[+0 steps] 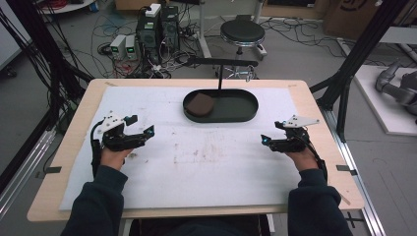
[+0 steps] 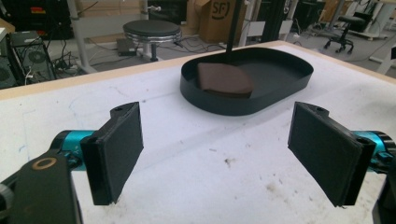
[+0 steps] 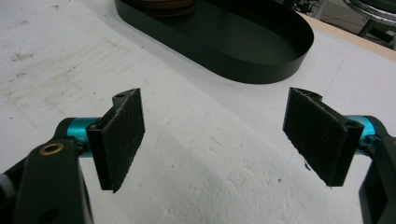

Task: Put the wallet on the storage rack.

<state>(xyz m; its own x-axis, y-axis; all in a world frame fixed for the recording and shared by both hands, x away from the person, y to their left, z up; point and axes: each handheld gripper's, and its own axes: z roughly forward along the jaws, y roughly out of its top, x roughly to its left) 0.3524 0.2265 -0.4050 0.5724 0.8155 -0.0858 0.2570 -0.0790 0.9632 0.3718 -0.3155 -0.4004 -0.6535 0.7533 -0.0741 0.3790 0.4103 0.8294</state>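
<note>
The fingers (image 2: 116, 151) of the left gripper (image 1: 139, 132) stand wide apart with nothing between them, and those of the right gripper (image 1: 269, 141) are apart and empty too. Both grippers rest low over the white mat (image 1: 196, 167) on the desk (image 1: 74, 128), one at each side. The brown folded cloth (image 1: 200, 104) lies in the left end of the black oval tray (image 1: 246, 110), touching its wall, near a thin black post (image 1: 219, 76) that rises from the tray.

The work seems to be about this cloth, and the left gripper is the nearer one. To take it well, I would bring the open fingers over the tray wall, lower them around one edge of the cloth, and close only when the pads have fabric on both sides. The post must be avoided during the approach.
</note>
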